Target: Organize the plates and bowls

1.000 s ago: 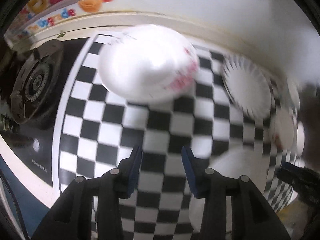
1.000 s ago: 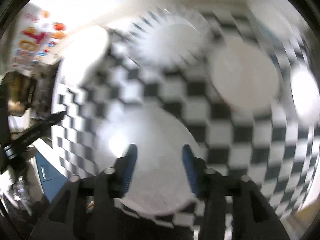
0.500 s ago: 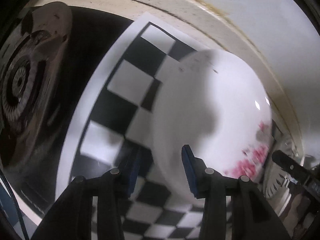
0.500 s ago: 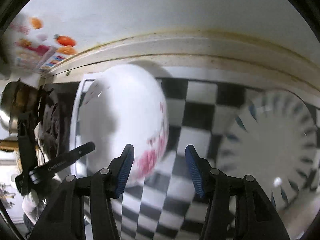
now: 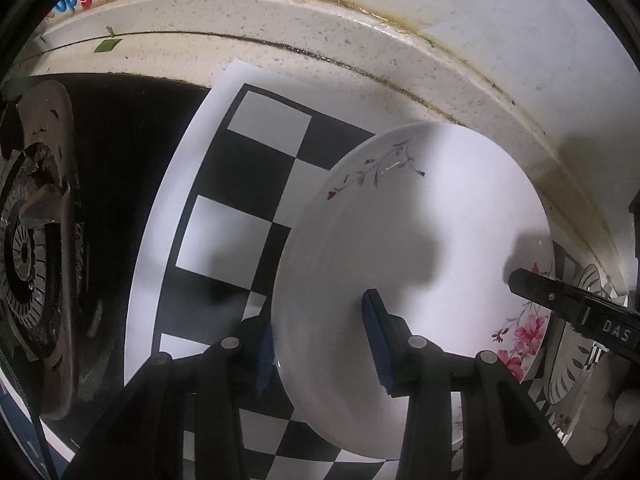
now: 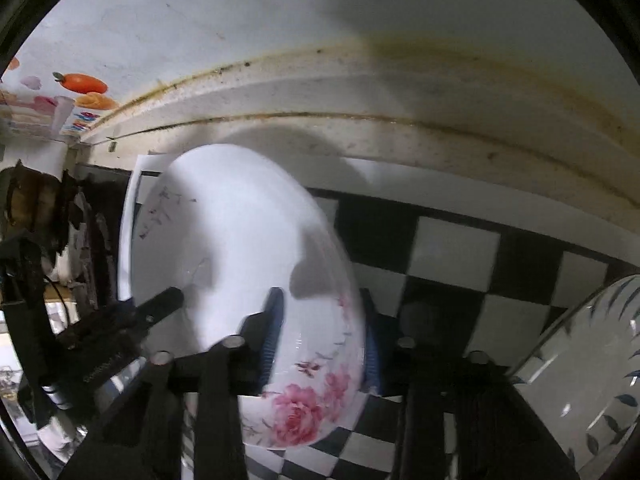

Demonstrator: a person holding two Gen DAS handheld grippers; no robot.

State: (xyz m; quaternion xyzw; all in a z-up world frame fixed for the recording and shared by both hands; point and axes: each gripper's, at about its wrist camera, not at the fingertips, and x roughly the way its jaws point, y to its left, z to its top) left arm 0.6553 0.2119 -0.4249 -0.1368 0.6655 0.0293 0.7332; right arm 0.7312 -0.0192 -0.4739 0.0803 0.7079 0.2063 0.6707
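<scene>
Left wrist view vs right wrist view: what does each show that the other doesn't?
Only the left wrist view: the black gas burner at left and a green scrap on the counter ledge.
Only the right wrist view: the leaf-patterned white plate at right and the orange fruit sticker on the wall.
Both: the white pink-flowered plate, straddled at opposite rims by the closing left gripper and right gripper, on the black-and-white checkered mat.

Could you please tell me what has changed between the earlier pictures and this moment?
Both grippers swept across the checkered mat to the floral plate. The left gripper now straddles one side of the rim, its jaws closing. The right gripper straddles the opposite, pink-flowered edge, also closing. The plate and the leaf-patterned plate beside it have stayed put.
</scene>
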